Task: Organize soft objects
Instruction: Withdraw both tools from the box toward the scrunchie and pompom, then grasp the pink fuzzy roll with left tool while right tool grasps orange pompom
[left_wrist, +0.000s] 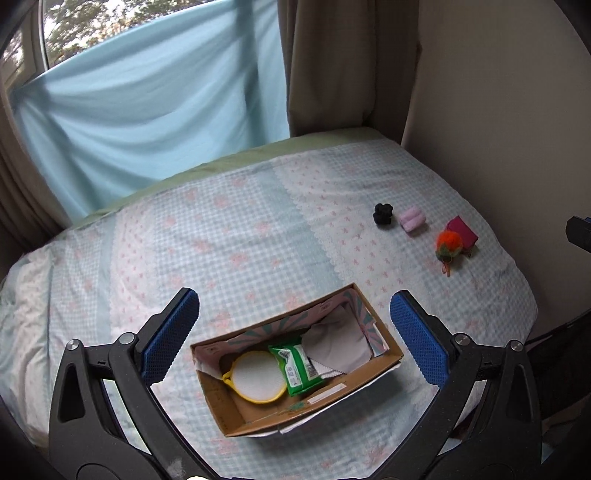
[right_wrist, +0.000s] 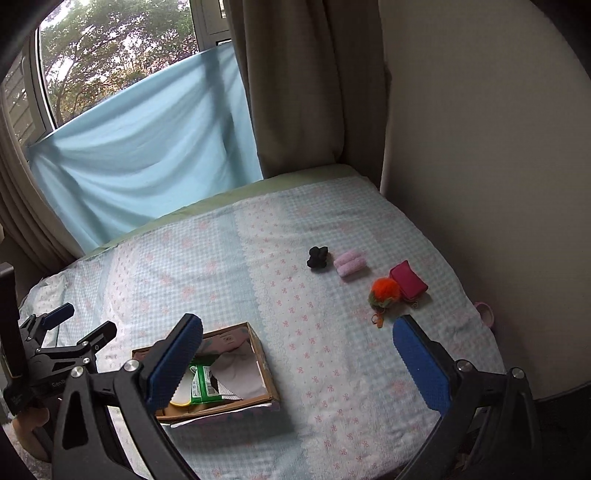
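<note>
While my left gripper (left_wrist: 295, 339) hangs over the cardboard box (left_wrist: 236, 413) with its blue pads spread wide and nothing between them, the box sits right below, framed by the two fingers. My right gripper (right_wrist: 297, 360) is equally spread and empty; from its camera the box (right_wrist: 264, 363) lies low and to the left, partly behind the left finger, and the loose soft items lie ahead and to the right, well apart from it on the checked bedspread (right_wrist: 207, 266).

I count four loose items: one black scrunchie (right_wrist: 317, 257), one pale pink roll (right_wrist: 350, 266) just beside it, one magenta pouch (right_wrist: 408, 281), and one orange pom-pom (right_wrist: 386, 290) touching the pouch.

Inside the box I count three things: one round white pad with a yellow rim (left_wrist: 256, 376), one green packet (left_wrist: 297, 367) overlapping it, and one grey cloth (left_wrist: 338, 341) at the far end.
</note>
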